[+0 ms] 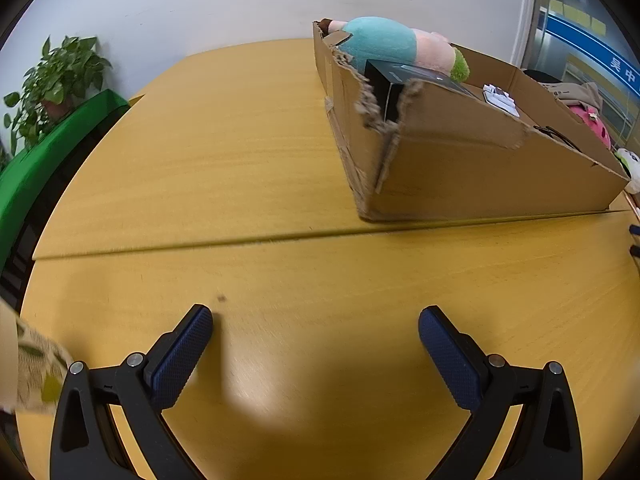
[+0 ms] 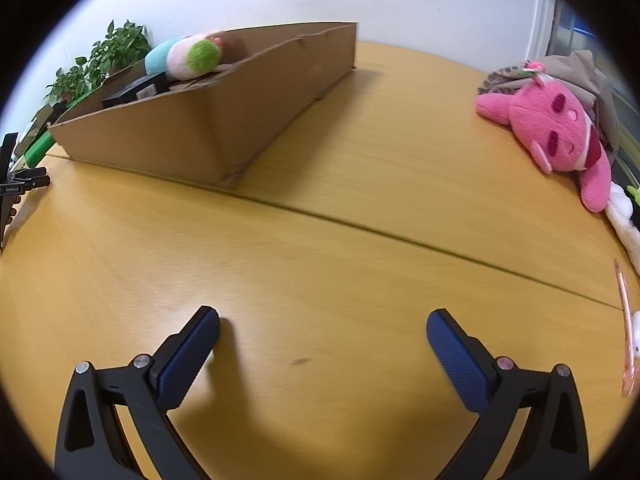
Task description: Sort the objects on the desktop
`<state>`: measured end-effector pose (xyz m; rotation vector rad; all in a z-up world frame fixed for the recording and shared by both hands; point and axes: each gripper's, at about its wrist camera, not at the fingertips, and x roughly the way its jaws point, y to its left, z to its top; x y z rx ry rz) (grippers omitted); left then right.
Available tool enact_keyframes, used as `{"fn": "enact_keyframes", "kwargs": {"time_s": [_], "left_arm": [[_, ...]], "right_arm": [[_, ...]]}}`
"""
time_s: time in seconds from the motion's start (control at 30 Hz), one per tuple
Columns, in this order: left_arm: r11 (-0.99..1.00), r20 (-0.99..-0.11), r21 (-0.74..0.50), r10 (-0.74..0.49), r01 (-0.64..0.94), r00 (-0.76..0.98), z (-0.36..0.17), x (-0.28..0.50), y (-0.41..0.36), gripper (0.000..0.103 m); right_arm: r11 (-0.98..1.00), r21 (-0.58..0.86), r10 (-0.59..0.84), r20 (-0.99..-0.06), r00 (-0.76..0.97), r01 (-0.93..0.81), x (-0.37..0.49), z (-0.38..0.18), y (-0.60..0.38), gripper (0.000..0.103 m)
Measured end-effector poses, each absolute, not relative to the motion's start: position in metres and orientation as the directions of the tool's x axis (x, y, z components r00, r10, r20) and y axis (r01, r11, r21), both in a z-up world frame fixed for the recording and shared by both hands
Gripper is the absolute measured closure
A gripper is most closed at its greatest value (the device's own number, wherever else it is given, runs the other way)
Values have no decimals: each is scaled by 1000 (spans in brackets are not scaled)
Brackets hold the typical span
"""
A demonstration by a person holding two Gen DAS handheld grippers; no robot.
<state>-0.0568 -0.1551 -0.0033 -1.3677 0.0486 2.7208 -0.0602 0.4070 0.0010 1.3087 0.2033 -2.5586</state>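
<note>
Yellow wood-grain boards make up the surface [image 1: 240, 168], with a seam running across it in both views and a white wall behind. On the far side of the seam sits an open cardboard box [image 1: 480, 168] with torn, ragged edges. Inside it, at the far end, lies a plush toy in teal, pale pink and green [image 1: 384, 40], and just in front of that a black box [image 1: 404, 80]; a small white item [image 1: 500, 98] lies further along the box floor, too small to identify.

From the right wrist view, a pink plush toy [image 2: 560, 136] lies on the surface well to the right of the cardboard box, its head against a crumpled grey-brown cloth [image 2: 576, 68]. A white plush item [image 2: 622, 216] lies just below it at the edge, and a translucent pink pen [image 2: 628, 332] lies near the right rim.

The left claw [image 1: 316, 320] hangs over bare wood with its blue-padded fingers [image 1: 184, 356] spread wide, gripping nothing. The right claw [image 2: 323, 322] is likewise spread wide over bare wood, holding nothing.

A leafy potted plant [image 1: 56, 80] stands by the wall beyond a green edge [image 1: 44, 152].
</note>
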Motion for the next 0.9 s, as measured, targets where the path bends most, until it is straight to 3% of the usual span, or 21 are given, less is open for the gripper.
{"fn": "enact_keyframes", "kwargs": {"time_s": [0.27, 0.9], "left_arm": [[-986, -801, -15, 110, -165, -588, -4, -63, -165, 0], [-985, -804, -14, 113, -171, -584, -1, -62, -170, 0]], "right_arm": [[-903, 3, -253, -812, -527, 430, -71, 0, 419, 0], [-902, 0, -252, -811, -528, 431, -73, -1, 423, 0]]}}
